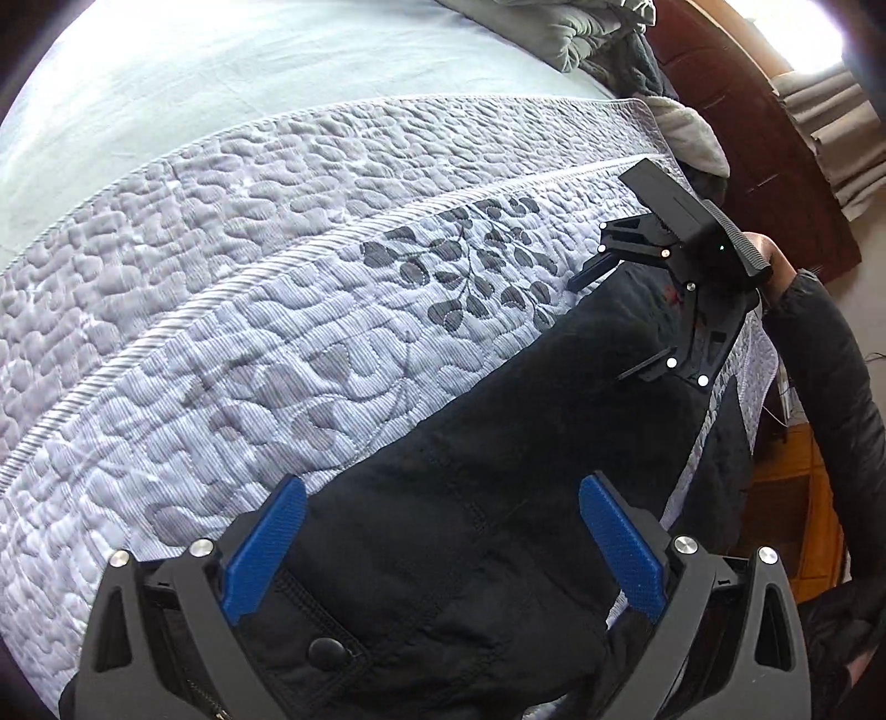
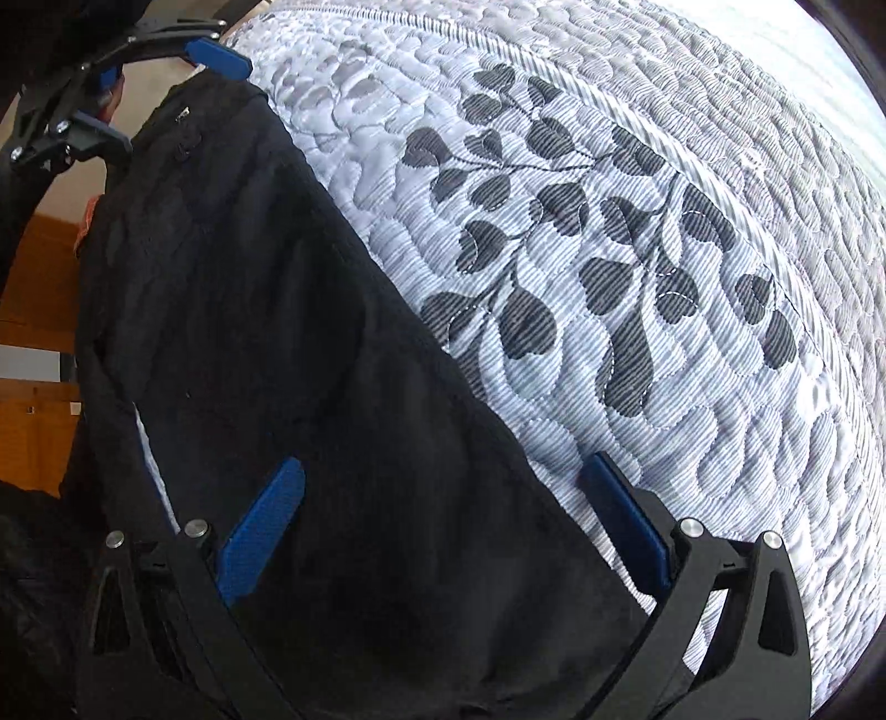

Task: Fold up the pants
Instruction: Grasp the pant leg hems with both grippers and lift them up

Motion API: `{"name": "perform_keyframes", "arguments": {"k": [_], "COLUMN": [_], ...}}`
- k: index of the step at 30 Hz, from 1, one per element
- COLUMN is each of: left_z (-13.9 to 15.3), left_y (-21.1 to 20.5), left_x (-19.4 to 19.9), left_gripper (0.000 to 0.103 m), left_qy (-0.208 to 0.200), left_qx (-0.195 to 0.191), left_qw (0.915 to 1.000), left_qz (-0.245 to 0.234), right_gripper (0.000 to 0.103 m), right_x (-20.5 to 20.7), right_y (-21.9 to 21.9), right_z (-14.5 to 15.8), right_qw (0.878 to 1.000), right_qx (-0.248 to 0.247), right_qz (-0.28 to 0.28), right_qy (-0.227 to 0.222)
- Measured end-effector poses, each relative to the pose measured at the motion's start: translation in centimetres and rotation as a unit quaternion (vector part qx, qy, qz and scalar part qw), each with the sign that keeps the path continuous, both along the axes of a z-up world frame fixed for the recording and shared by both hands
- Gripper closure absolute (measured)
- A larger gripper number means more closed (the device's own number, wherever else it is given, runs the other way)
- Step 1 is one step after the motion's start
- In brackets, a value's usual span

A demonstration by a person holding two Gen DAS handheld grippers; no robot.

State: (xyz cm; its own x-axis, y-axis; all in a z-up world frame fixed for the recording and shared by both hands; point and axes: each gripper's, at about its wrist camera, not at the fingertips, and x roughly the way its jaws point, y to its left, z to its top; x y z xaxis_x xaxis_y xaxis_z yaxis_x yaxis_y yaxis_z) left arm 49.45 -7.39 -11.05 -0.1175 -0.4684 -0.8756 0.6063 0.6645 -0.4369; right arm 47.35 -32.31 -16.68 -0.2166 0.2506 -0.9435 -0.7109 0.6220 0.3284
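Black pants [image 1: 487, 471] lie stretched along the near edge of a quilted bed, waistband with snap button and zipper at my left gripper. They also show in the right wrist view [image 2: 266, 343]. My left gripper [image 1: 443, 531] is open, its blue pads [image 1: 266, 548] spread over the waistband end. My right gripper [image 2: 443, 509] is open over the other end of the pants, one finger above the fabric, one above the quilt. The right gripper also shows in the left wrist view [image 1: 609, 327], and the left gripper in the right wrist view [image 2: 166, 72].
The grey-white quilt [image 1: 277, 288] with a dark leaf print [image 2: 581, 266] covers the bed. A pale green sheet [image 1: 249, 61] lies beyond it. Folded grey bedding [image 1: 581, 33] sits at the far corner. A wooden headboard [image 1: 764, 138] and orange wood floor [image 1: 803, 498] lie past the bed edge.
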Motion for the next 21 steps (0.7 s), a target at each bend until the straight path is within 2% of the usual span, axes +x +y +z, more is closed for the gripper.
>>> {"name": "perform_keyframes", "arguments": {"k": [2, 4, 6, 8, 9, 12, 15, 17, 21], "left_z": [-0.4, -0.4, -0.5, -0.7, -0.8, -1.4, -2.7, -2.9, -2.4], "left_y": [-0.2, -0.3, -0.5, -0.7, -0.7, -1.1, -2.2, -2.7, -2.7], "left_x": [0.2, 0.1, 0.0, 0.1, 0.1, 0.4, 0.3, 0.2, 1.3], "left_gripper": [0.004, 0.005, 0.006, 0.010, 0.016, 0.024, 0.034, 0.035, 0.037], "left_qy": [0.006, 0.013, 0.014, 0.012, 0.014, 0.020, 0.032, 0.030, 0.039], "left_qx": [0.000, -0.010, -0.017, -0.014, -0.017, -0.028, -0.018, -0.020, -0.051], "left_qw": [1.0000, 0.9997, 0.9992, 0.9990, 0.9987, 0.9977, 0.9950, 0.9928, 0.9916], "left_qz": [-0.006, -0.018, -0.032, -0.041, -0.046, -0.058, -0.092, -0.115, -0.112], "right_gripper": [0.004, 0.018, 0.062, 0.084, 0.093, 0.097, 0.097, 0.097, 0.097], "right_x": [-0.3, -0.4, -0.6, -1.2, -1.8, -3.5, -4.4, -5.4, -5.9], "right_y": [0.1, 0.1, -0.1, -0.5, -1.0, -1.3, -2.1, -3.1, -4.0], "right_z": [0.2, 0.8, 1.7, 2.6, 3.0, 4.5, 6.7, 7.9, 8.8], "right_qw": [1.000, 1.000, 1.000, 1.000, 0.999, 0.998, 0.994, 0.992, 0.990], "right_qx": [-0.004, 0.000, 0.006, 0.021, 0.025, 0.040, 0.074, 0.092, 0.101], "right_qz": [0.007, 0.005, 0.000, 0.007, 0.014, 0.024, 0.014, 0.012, 0.017], "right_qy": [-0.012, -0.024, -0.030, -0.022, -0.027, -0.053, -0.074, -0.085, -0.096]}}
